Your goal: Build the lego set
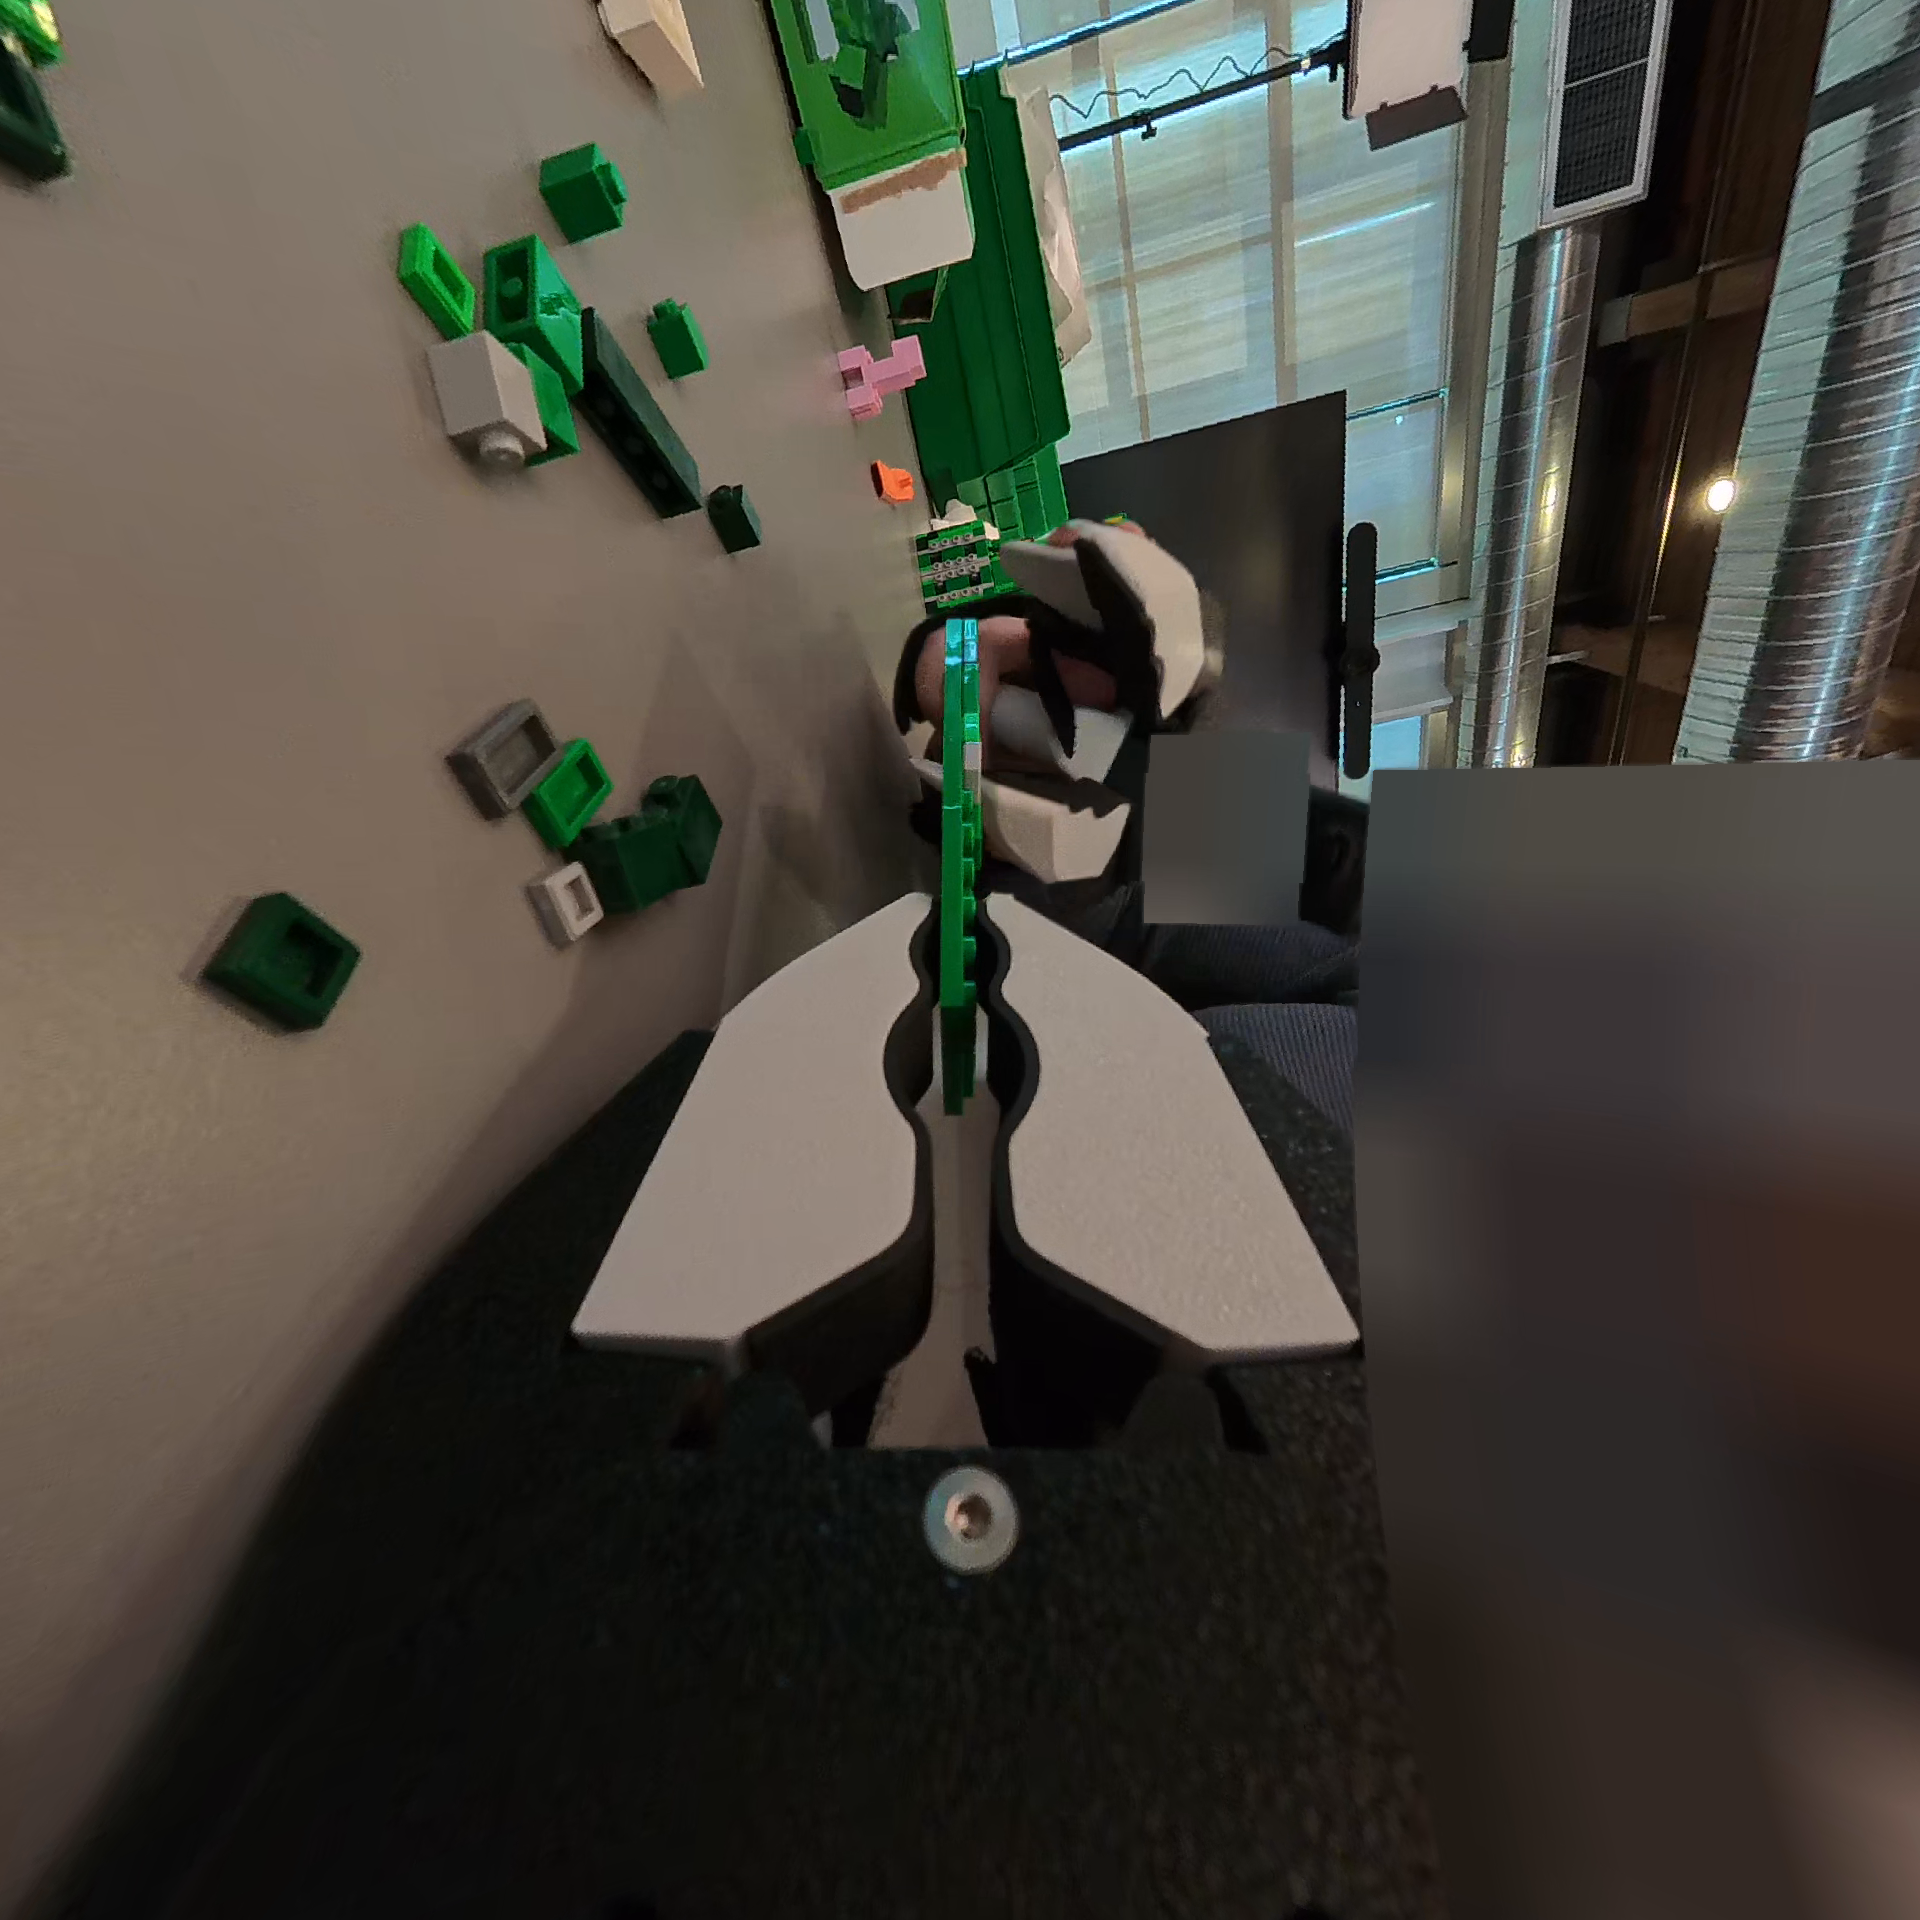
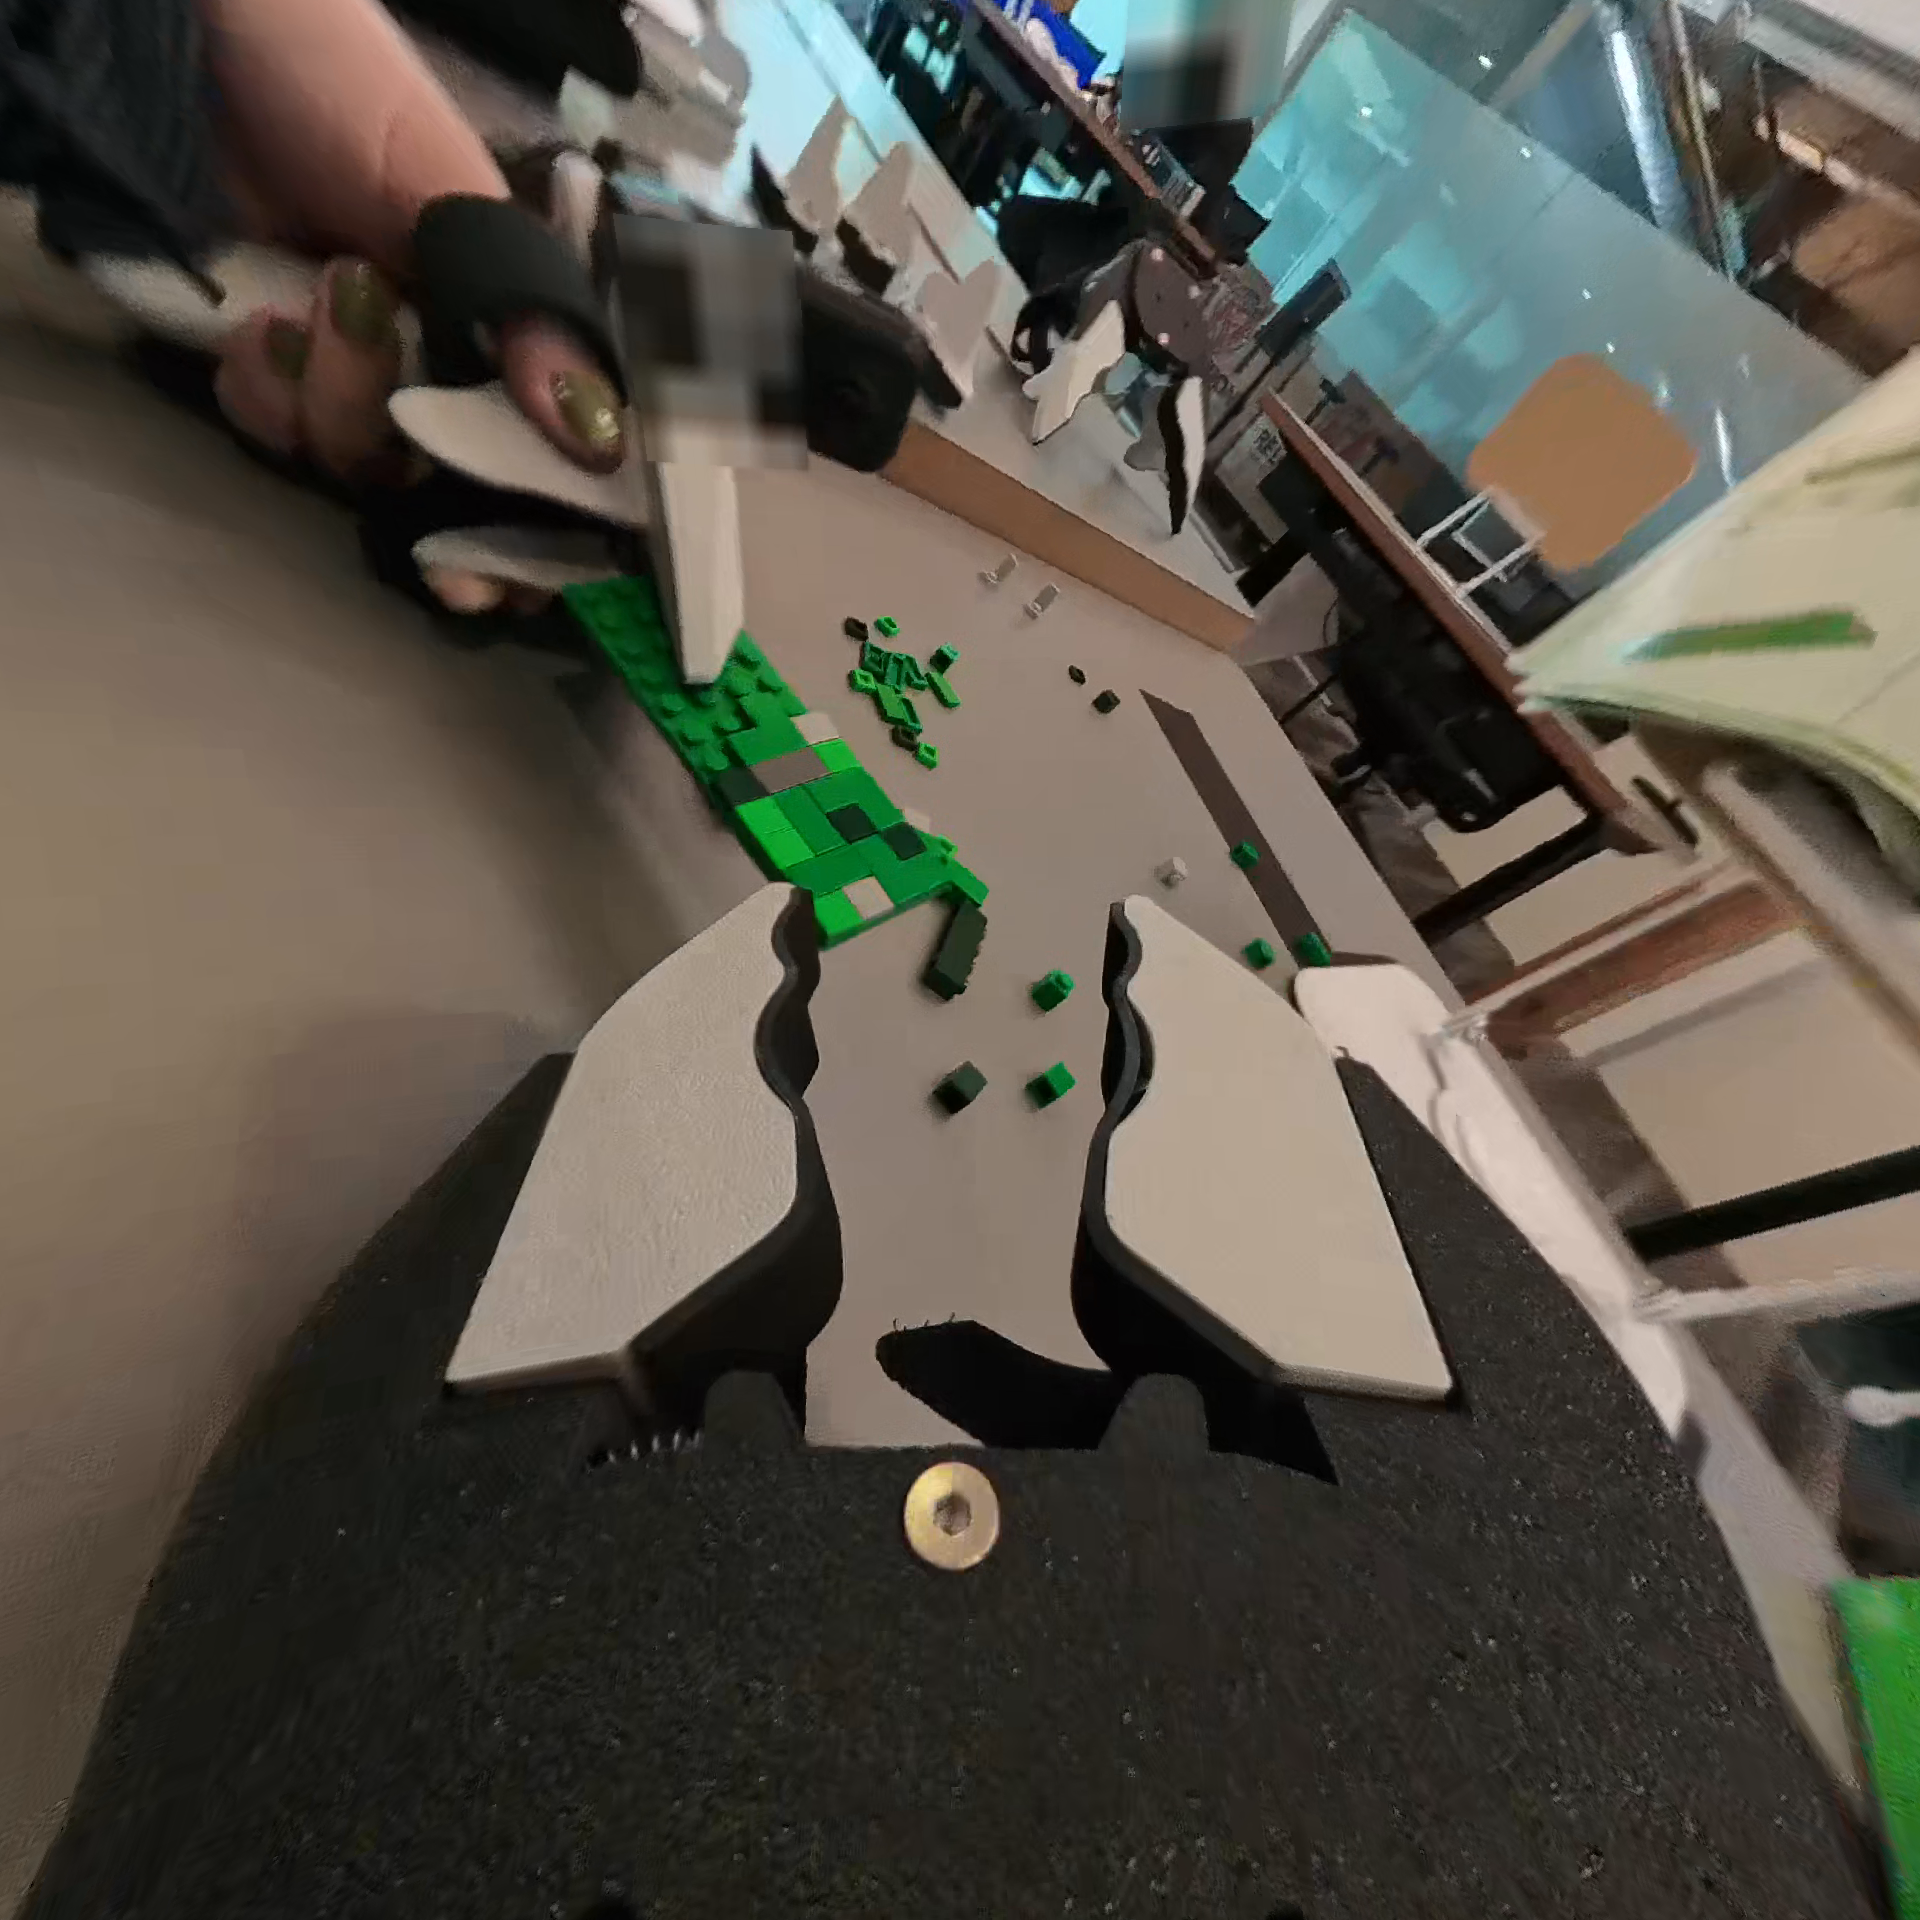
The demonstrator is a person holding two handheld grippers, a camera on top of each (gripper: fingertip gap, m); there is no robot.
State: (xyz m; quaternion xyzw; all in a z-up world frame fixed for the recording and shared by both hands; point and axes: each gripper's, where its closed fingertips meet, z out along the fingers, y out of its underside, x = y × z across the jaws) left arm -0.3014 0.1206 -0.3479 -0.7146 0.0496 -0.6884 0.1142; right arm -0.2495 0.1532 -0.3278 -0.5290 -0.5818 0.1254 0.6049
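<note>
1. Left gripper (image 1: 958,935): jaws nearly together, clamped on the edge of a green lego plate (image 1: 958,831). The plate is seen edge-on in the left wrist view, running straight out from the jaws.
2. In the right wrist view the same plate (image 2: 790,790) is held up off the counter (image 2: 312,831), its top partly tiled in light green, dark green, grey and white squares; bare studs remain at the end the left gripper (image 2: 696,623) pinches.
3. Right gripper (image 2: 956,935): jaws wide apart, nothing between them, tips just beside the plate's tiled end.
4. Under the plate's near end, a dark green brick (image 2: 956,951) lies on the counter; small green pieces (image 2: 1051,987) are scattered just beyond it.
5. Farther past the plate, a loose cluster of green bits (image 2: 899,675).
6. A person's hand (image 2: 416,343) with a black strap grips the left gripper's handle.
</note>
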